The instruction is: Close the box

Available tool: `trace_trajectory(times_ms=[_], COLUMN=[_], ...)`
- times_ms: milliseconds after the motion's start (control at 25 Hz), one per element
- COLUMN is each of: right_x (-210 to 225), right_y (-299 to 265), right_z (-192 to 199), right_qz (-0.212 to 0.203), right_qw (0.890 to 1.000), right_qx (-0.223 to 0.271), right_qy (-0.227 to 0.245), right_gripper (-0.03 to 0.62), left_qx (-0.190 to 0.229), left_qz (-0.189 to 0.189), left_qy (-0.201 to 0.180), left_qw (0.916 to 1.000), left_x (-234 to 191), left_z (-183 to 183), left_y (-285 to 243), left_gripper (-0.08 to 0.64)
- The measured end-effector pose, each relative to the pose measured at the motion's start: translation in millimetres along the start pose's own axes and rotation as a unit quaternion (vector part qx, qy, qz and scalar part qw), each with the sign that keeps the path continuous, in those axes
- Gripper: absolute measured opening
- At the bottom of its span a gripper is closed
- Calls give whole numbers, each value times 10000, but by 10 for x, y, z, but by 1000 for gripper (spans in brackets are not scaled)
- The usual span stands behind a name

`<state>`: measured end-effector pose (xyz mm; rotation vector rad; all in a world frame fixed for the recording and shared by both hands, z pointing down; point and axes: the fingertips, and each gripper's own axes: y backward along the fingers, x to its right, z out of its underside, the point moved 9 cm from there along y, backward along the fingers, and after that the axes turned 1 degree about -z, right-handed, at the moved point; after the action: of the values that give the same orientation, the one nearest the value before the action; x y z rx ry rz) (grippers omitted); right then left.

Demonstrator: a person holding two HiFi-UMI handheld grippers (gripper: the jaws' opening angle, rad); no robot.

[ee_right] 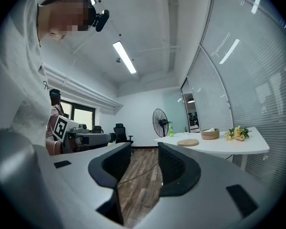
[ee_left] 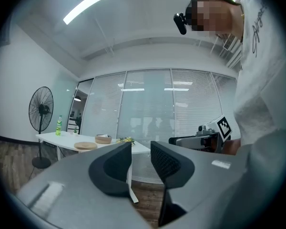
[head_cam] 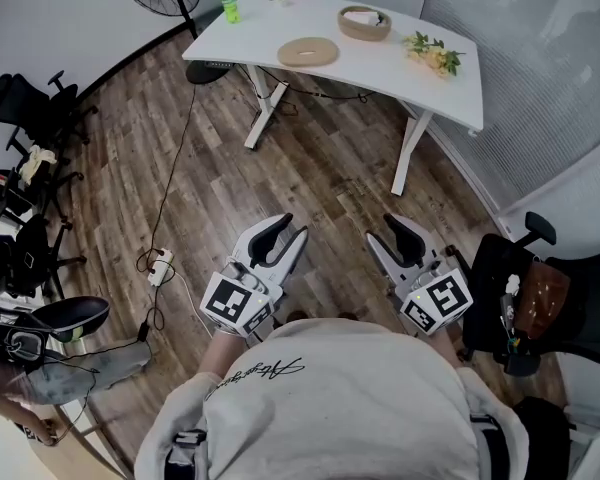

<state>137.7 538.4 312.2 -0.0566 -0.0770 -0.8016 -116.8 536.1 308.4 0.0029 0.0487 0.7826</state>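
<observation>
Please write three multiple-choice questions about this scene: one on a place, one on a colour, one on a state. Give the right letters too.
1. Where does the green bottle stand?
A. on the floor
B. on the table
C. on a chair

2. What colour is the table top?
A. black
B. white
C. red

3. What is between the fingers of the left gripper?
A. nothing
B. the bottle
C. a cable

Answers:
1 B: it stands at the table's corner near the fan.
2 B: the top is plain white.
3 A: the fingers stand apart with only air between them.
</observation>
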Motion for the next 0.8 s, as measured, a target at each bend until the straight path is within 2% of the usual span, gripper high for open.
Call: trace_trajectory(times_ms=[120,520,800], right_x=[-13,2,-70], right_y=[-5,-8,-28], right_z=[8,43,65], right_qz=[21,299,428], right_qw=[10000,9993,9986], right_qx=[4,109,132], right_qy=[-17,-208,-273], right_gripper=[201,422,454], left_qx=[16,135,170], left_qz=[-23,-83,-160], left_qy=[32,74,177], left_qw=[10000,9998,9996], left_x=[-9,-41,-114], left_z=[-6,-22,7], left_y=[16,56,192], left_gripper=[151,341,390])
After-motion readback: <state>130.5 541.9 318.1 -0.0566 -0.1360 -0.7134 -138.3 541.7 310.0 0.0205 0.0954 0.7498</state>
